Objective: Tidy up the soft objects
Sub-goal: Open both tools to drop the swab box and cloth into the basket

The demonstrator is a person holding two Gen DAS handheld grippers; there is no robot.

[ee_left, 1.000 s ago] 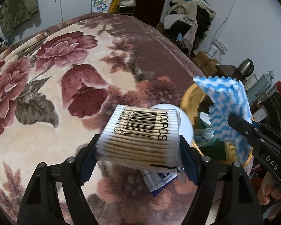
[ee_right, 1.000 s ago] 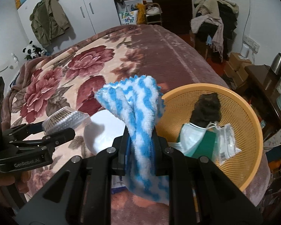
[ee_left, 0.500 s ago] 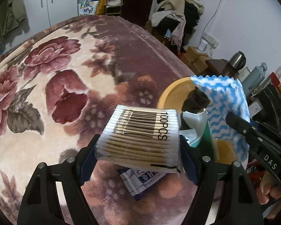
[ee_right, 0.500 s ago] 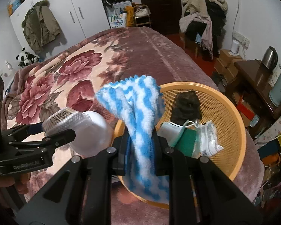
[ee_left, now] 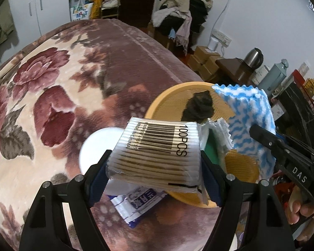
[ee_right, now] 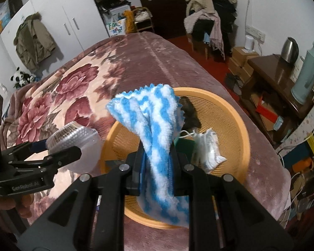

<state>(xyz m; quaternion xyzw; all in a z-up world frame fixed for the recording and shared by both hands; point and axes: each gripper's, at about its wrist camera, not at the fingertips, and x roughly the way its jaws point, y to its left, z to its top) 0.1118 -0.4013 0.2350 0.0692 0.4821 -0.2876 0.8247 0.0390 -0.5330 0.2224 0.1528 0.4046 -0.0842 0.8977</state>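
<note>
Now the left tongs pinch the cotton-swab pack, the right tongs the striped cloth.

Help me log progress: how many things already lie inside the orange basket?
3 that I can make out in the orange basket: a dark cloth at the back, a green pack in the middle, a white packet beside it. More may be hidden.

Blue-white cloth & swab pack above basket.
</note>
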